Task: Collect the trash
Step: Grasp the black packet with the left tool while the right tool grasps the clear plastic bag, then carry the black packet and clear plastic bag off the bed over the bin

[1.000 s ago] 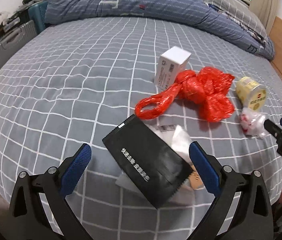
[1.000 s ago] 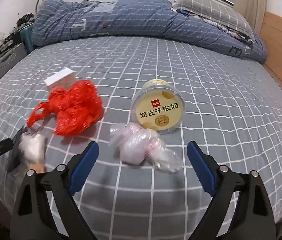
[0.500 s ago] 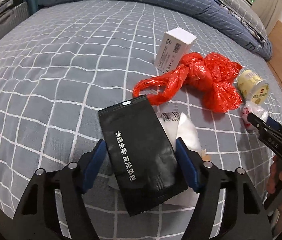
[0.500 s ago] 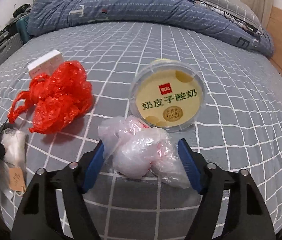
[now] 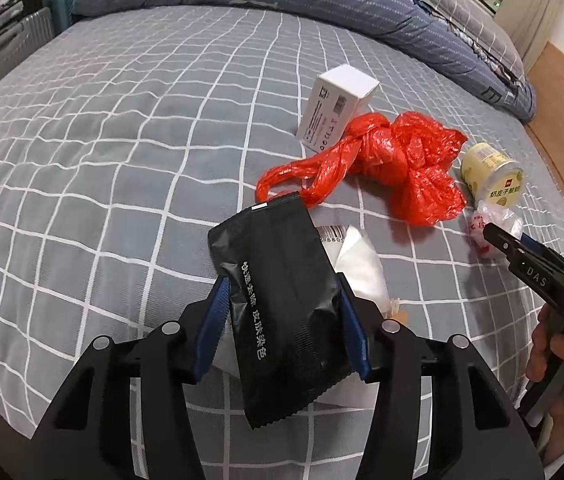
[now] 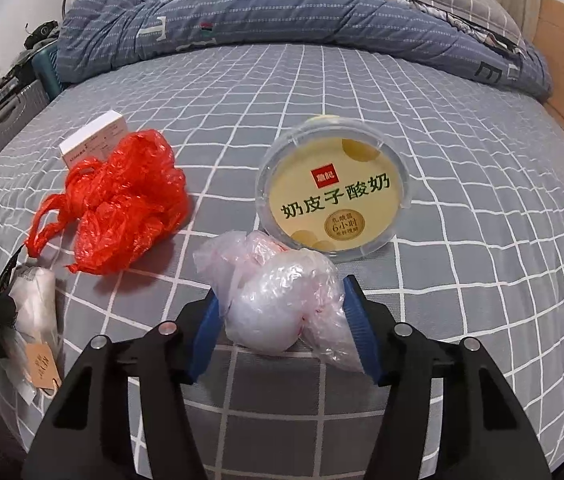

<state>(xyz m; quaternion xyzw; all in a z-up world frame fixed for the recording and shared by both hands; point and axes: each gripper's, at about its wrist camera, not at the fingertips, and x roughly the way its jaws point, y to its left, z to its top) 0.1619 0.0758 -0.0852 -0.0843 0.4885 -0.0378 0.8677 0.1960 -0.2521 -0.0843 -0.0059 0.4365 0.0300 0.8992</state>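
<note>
Where a second ago both pairs of jaws stood wide around their targets, they have just been closing: the left gripper [image 5: 282,316] now pinches a black sachet [image 5: 278,292] across its width, blue pads pressed into its creased sides, and the right gripper [image 6: 282,322] squeezes a crumpled clear plastic bag [image 6: 278,300] between its pads. Under and just right of the sachet lies a white packet [image 5: 357,264] with a paper tag. Beyond the left fingers sits a knotted red plastic bag [image 5: 393,168], with a white box [image 5: 337,108] upright behind it. Just past the right fingers, touching the clear bag, a yellow yogurt cup [image 6: 333,196] lies on its side on the grey checked bedsheet [image 6: 481,280].
</note>
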